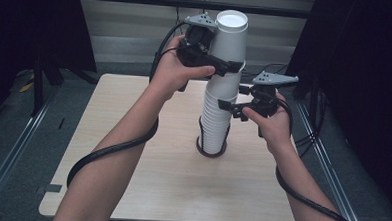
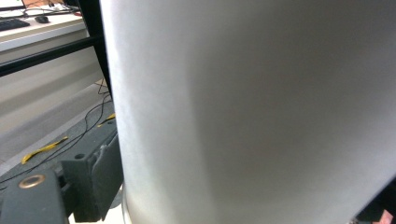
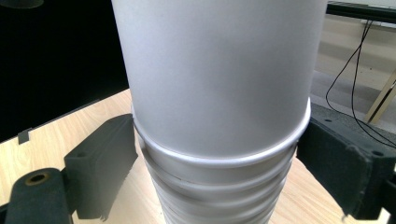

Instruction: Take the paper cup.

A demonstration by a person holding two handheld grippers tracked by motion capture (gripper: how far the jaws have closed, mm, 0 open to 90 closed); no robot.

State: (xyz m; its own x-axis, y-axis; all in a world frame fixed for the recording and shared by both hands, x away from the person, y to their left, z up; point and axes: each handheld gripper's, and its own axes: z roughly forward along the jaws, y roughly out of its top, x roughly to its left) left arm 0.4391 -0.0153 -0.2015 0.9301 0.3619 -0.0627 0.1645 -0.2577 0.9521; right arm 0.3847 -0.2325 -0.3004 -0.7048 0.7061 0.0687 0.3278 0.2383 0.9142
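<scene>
A tall stack of white paper cups (image 1: 218, 111) stands upright near the middle of the desk (image 1: 145, 188), its long axis vertical. The cups are nested upside down: the closed bases point up and the rolled rims point down, so the column widens toward the bottom. Its foot sits inside a dark ring-shaped holder (image 1: 210, 152) with thin black uprights rising along the lower cups.

The top cup (image 1: 229, 39) is raised partly off the rest, in line with the column, its white base facing the high camera. The left gripper (image 1: 221, 66) reaches in from the left at the height of this cup's lower part, and its fingers are clamped on the cup's wall. In the left gripper view the white wall (image 2: 252, 107) lies hard against the one dark finger (image 2: 95, 179) seen at lower left; the other finger is hidden behind the cup.

The right gripper (image 1: 230, 106) comes in from the right, lower down, at the upper part of the remaining stack. In the right gripper view its fingers (image 3: 100, 163) stand on either side of the stack, just below the rolled rim (image 3: 224, 158) of the upper cup, pressed against the ridged rims beneath, so they are closed on the stack.
</scene>
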